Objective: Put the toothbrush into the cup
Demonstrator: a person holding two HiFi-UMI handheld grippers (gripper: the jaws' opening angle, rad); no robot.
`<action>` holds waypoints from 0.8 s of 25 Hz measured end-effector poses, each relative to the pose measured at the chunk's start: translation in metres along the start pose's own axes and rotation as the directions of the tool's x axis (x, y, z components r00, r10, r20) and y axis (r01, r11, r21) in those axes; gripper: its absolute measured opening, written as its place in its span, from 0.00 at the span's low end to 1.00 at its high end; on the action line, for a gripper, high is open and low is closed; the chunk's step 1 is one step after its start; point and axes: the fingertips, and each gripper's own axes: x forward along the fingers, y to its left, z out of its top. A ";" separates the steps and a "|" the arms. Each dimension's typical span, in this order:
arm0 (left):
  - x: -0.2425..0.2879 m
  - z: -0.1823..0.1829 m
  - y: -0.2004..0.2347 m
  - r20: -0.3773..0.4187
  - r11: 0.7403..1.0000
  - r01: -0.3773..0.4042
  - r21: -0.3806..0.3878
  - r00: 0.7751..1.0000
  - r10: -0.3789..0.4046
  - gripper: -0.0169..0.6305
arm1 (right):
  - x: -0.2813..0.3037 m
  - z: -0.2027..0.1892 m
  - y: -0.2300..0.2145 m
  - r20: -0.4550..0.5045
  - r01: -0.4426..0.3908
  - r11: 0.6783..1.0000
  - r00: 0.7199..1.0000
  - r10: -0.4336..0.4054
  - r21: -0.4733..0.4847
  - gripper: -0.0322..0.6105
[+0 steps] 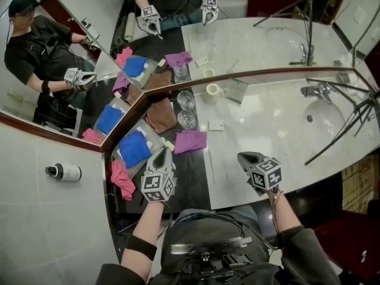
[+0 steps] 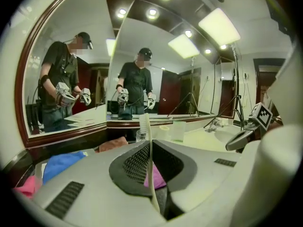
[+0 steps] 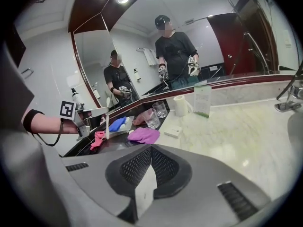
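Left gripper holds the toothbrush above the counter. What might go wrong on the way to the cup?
1. The toothbrush is thin and pinched by the left gripper with its length sticking out. Touching a rim may pivot it or make it slip.
2. The near glass and far glass stand close together beside the brown cloth. A wide approach could knock one over.
3. The right gripper looks shut on a thin white piece, so it likely cannot steady a glass.
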 end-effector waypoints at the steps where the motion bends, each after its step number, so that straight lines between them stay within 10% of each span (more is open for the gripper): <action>1: 0.005 0.008 0.002 0.014 1.000 0.007 0.008 1.000 -0.007 0.06 | 0.006 0.003 0.009 -0.003 -0.021 1.000 1.000 0.021 -0.010 0.08; 20: 0.145 0.114 0.062 0.291 0.972 0.205 0.119 0.928 -0.231 0.06 | 0.170 0.004 0.155 -0.109 -0.375 0.923 0.924 0.366 -0.083 0.08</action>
